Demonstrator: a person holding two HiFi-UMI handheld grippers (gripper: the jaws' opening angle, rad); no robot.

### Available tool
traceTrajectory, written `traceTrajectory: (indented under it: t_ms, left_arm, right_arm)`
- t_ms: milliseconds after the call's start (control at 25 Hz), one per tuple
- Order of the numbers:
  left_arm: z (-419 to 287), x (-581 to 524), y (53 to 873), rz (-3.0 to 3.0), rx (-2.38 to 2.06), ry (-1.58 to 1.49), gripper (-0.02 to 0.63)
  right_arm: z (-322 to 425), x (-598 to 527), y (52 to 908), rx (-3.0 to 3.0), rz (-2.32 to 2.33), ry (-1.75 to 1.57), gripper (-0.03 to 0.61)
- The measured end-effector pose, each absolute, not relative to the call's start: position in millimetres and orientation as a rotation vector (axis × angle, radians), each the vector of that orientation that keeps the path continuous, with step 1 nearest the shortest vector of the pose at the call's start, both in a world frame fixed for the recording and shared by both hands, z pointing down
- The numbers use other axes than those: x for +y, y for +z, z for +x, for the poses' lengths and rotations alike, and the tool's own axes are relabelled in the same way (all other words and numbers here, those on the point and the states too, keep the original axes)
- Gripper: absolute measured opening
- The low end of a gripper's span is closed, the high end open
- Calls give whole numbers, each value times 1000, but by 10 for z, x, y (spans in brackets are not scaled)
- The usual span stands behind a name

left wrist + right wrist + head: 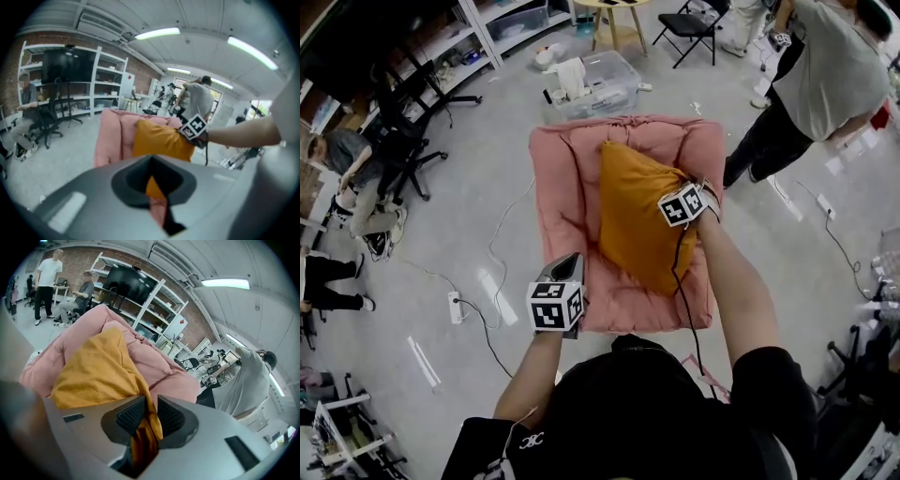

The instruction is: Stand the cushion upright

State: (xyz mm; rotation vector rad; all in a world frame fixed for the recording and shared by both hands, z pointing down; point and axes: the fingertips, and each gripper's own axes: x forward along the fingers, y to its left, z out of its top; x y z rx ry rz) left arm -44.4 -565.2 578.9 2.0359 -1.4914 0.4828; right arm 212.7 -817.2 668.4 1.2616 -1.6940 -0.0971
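Note:
An orange cushion point(637, 220) lies tilted on a pink padded seat point(567, 169), its top leaning against the seat's back. My right gripper point(677, 190) is at the cushion's right edge. In the right gripper view a fold of the orange cushion point(93, 371) runs between the ribbed pads point(133, 414), and the right gripper point(149, 416) is shut on it. My left gripper point(572, 261) hovers over the seat's front left corner, shut and holding nothing. In the left gripper view the left gripper point(151, 180) points at the orange cushion point(161, 140) and the pink seat point(110, 136).
A clear plastic bin point(600, 84) stands on the floor behind the seat. A person point(825, 84) stands at the back right, and another sits at the left point(347, 178) by an office chair point(408, 141). A power strip point(455, 307) with cables lies at the seat's left.

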Motion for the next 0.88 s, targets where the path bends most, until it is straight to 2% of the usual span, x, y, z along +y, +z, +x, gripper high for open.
traceTrajectory:
  t_ms: [240,440,600,880]
  left_arm:
    - [-286,-5724,5665,2109,-1459,477,-2]
    - [-221,-5664,5609,2156,-1442,467,-3]
    - [-196,-5560,5549,2185,-1431,452,-2]
    - [-179,-5323,5369,2250,-1415,415,-2]
  right_arm:
    - [2187,-8040,6399,-1755,1341,-74,121]
    - [2141,-7751,6051,-1838,1435,-105,125]
    - [2058,-7392,5641,-1926,1565,-111,10]
    - [1578,-6512,5194,-2146,1665,57,-2]
